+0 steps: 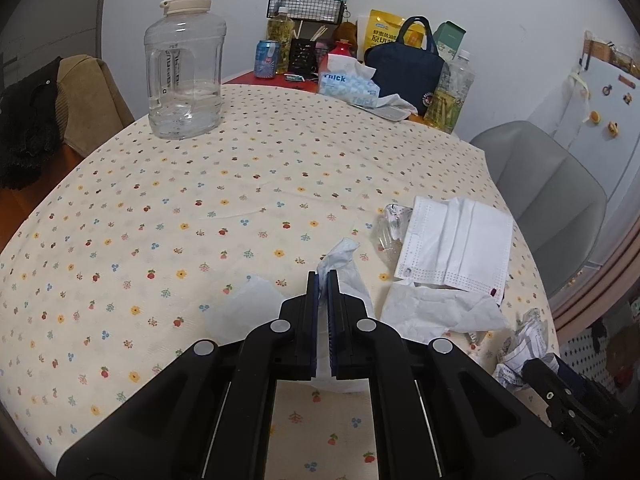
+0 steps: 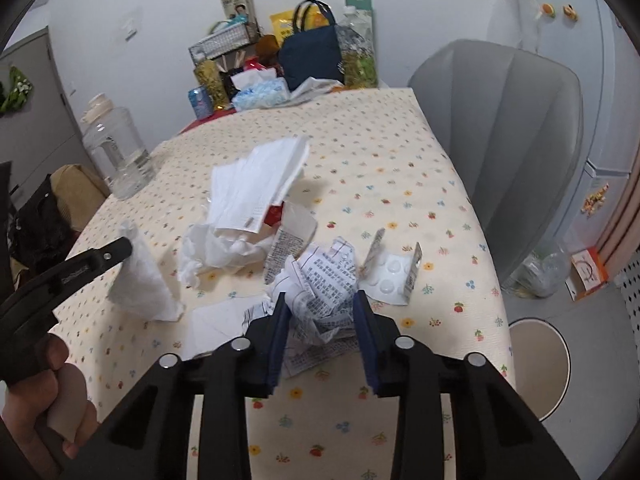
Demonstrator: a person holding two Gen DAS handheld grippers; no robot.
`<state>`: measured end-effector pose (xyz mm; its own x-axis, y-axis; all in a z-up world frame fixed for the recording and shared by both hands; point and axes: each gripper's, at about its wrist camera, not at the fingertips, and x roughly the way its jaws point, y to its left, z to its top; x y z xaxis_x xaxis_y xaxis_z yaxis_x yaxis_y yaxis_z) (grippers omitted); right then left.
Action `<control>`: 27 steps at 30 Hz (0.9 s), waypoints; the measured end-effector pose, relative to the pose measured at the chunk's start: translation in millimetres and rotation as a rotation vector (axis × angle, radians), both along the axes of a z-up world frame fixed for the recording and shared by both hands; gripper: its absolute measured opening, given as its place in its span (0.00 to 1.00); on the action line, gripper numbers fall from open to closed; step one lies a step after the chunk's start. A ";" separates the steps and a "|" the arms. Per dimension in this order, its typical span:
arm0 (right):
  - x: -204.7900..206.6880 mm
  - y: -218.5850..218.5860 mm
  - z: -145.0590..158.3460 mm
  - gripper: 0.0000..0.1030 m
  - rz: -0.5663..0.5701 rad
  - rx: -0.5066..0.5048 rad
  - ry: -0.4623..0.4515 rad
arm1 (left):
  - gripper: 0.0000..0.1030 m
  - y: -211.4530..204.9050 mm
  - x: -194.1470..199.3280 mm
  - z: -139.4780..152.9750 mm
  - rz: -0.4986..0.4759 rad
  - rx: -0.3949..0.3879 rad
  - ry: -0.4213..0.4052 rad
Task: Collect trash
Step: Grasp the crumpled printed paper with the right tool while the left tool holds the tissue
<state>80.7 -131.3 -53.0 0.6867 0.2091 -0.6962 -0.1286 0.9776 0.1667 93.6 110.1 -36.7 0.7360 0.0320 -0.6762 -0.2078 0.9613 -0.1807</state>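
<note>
My left gripper (image 1: 322,278) is shut on a white tissue (image 1: 342,250), which sticks out past the fingertips; the right wrist view shows it hanging from that gripper (image 2: 120,248) just above the floral tablecloth (image 2: 380,184). My right gripper (image 2: 320,295) has a crumpled printed paper (image 2: 324,272) between its blue pads, and both pads touch it. More litter lies nearby: a white face mask (image 2: 256,184), a crumpled tissue (image 2: 216,248), a clear blister pack (image 2: 390,276) and a flat white paper (image 2: 216,320).
A clear water jug (image 1: 184,68) stands far left. A tissue box (image 1: 348,86), a navy bag (image 1: 404,68), bottles and a can crowd the table's far end. A grey chair (image 2: 500,140) stands at the right edge, with a round beige-topped object (image 2: 536,360) on the floor.
</note>
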 end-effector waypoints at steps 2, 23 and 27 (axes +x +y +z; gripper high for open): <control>-3.5 0.8 4.3 0.26 0.014 0.007 -0.014 | 0.05 -3.5 -1.8 3.9 0.000 0.013 -0.006; -36.1 -6.2 38.6 0.13 0.026 0.011 -0.109 | 0.05 -14.5 -31.9 37.6 -0.008 0.008 -0.085; -42.7 -9.1 46.2 0.12 0.025 0.013 -0.135 | 0.05 -19.2 -35.2 42.4 -0.019 0.010 -0.096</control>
<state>38.0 -140.3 -6.8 0.7687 0.2353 -0.5948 -0.1749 0.9718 0.1584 58.3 90.9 5.7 0.7980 0.0233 -0.6022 -0.1713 0.9668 -0.1896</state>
